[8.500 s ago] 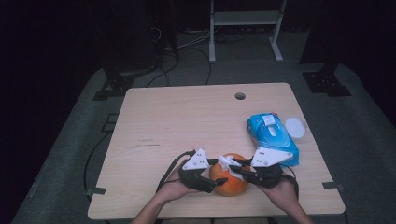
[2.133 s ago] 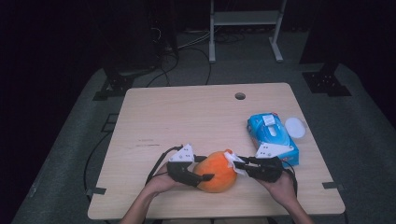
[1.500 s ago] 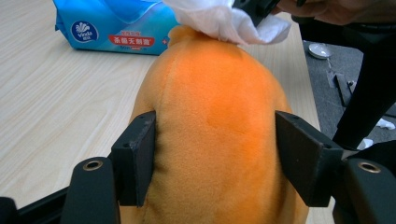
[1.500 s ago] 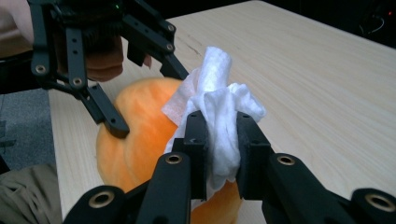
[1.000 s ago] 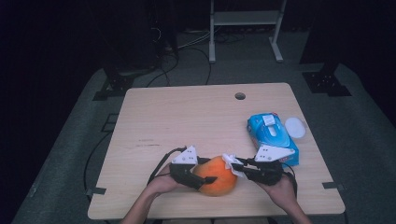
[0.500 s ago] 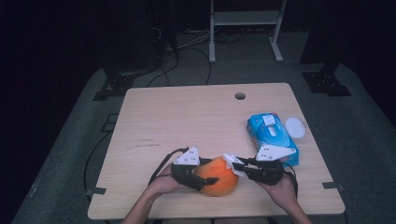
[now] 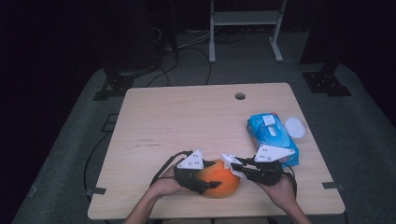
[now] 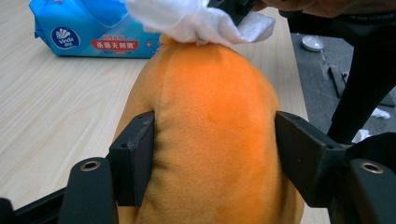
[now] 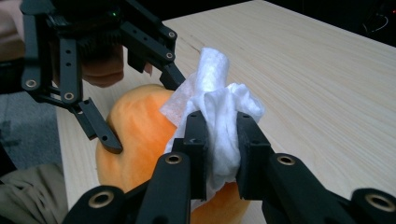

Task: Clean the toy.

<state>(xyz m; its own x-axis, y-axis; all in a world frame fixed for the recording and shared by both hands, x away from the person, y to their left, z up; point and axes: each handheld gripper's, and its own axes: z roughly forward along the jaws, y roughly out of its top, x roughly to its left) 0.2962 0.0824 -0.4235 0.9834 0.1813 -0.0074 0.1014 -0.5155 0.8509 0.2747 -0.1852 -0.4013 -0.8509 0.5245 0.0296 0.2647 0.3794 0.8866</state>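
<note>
An orange plush toy [image 7: 218, 179] rests on the wooden table [image 7: 196, 121] near its front edge. My left gripper [image 7: 208, 182] is shut on it; both pads press into the plush [image 8: 215, 140] from either side. My right gripper [image 7: 235, 166] is shut on a crumpled white wipe [image 9: 215, 112], which it holds against the top right of the plush [image 9: 140, 135]. In the left gripper view the wipe [image 8: 196, 21] lies over the toy's far end. In the right gripper view the left gripper [image 9: 112, 109] clamps the toy from the left.
A blue pack of wet wipes [image 7: 272, 138] lies to the right of my right hand, with a small white lid [image 7: 295, 127] beside it near the table's right edge. A cable hole [image 7: 240, 96] sits at the table's far side.
None of note over the last second; both hands stay at the toy. Since two seconds ago the toy has settled slightly lower and to the right.
</note>
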